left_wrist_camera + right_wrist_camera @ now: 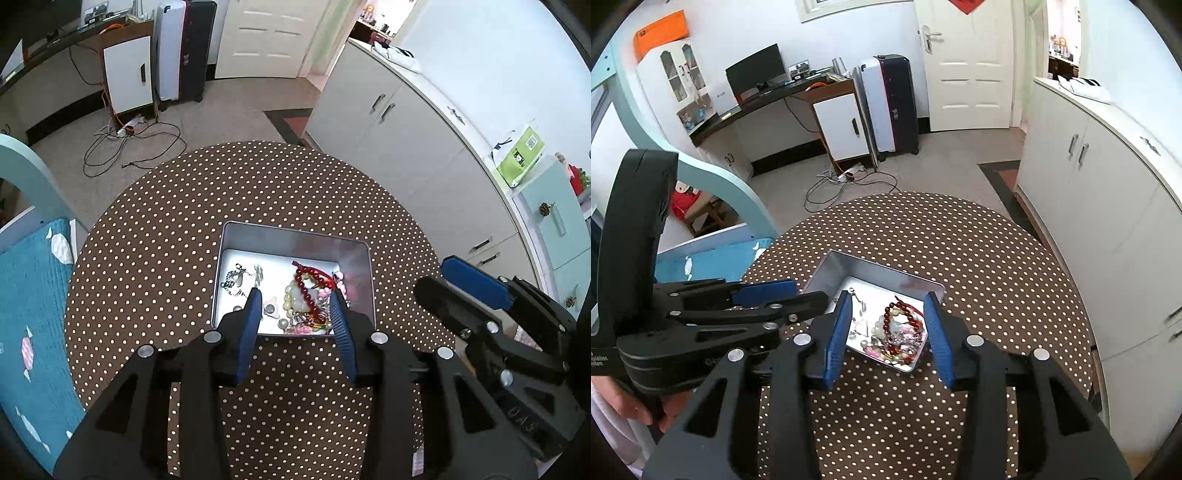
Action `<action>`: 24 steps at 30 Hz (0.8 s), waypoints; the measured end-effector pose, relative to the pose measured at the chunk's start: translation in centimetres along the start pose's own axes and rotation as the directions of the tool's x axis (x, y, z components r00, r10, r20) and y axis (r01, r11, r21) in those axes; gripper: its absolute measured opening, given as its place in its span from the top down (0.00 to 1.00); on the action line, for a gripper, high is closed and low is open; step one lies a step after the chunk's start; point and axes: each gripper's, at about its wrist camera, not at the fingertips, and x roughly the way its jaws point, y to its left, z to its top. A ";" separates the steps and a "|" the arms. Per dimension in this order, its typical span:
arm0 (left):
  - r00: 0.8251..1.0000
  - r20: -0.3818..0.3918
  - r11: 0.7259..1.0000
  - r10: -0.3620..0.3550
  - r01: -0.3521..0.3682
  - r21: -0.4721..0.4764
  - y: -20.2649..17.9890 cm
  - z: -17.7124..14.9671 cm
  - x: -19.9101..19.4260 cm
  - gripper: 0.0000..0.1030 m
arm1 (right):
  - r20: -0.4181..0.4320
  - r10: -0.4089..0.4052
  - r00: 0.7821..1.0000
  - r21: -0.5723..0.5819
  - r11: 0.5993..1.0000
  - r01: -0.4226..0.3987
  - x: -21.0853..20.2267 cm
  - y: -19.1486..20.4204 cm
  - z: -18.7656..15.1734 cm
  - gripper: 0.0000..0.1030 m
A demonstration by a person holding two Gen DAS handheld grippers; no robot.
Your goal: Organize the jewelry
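An open silver tin (295,240) sits on the round brown dotted table (166,240). It holds a red bead bracelet (312,282), a silver chain (234,280) and pale pink beads (299,328) in a loose heap. My left gripper (295,295) hangs above the tin's near edge, open, with nothing between its blue pads. To its right, my right gripper (434,275) is beside the tin. In the right wrist view the right gripper (888,299) is open and empty above the tin (879,269) and the red beads (897,314). The left gripper (809,291) reaches in from the left.
White cabinets (388,147) stand close along the table's right side. A blue bed cover (29,314) and pale blue frame lie at the left. Cables (129,147) sprawl on the floor beyond the table. A hand (628,406) grips the left tool's handle.
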 end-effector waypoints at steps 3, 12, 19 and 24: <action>1.000 0.004 1.000 0.009 -0.009 0.006 -0.1 -0.3 -0.3 0.63 | -0.003 -0.005 1.000 0.014 1.000 0.005 -0.3 -0.1 -0.2 0.62; 0.998 0.045 0.998 0.041 -0.043 0.047 -0.4 -2.2 -4.2 0.63 | 0.034 -0.047 0.998 0.059 0.997 0.045 -3.5 0.5 -1.2 0.62; 0.987 0.144 0.988 0.069 -0.088 0.126 -2.0 -5.1 -9.9 0.47 | 0.116 -0.106 0.988 0.097 0.991 0.095 -8.7 2.5 -3.4 0.51; 0.973 0.225 0.983 0.058 -0.095 0.157 -3.0 -7.3 -14.7 0.45 | 0.178 -0.152 0.972 0.120 0.984 0.132 -12.7 4.0 -4.8 0.38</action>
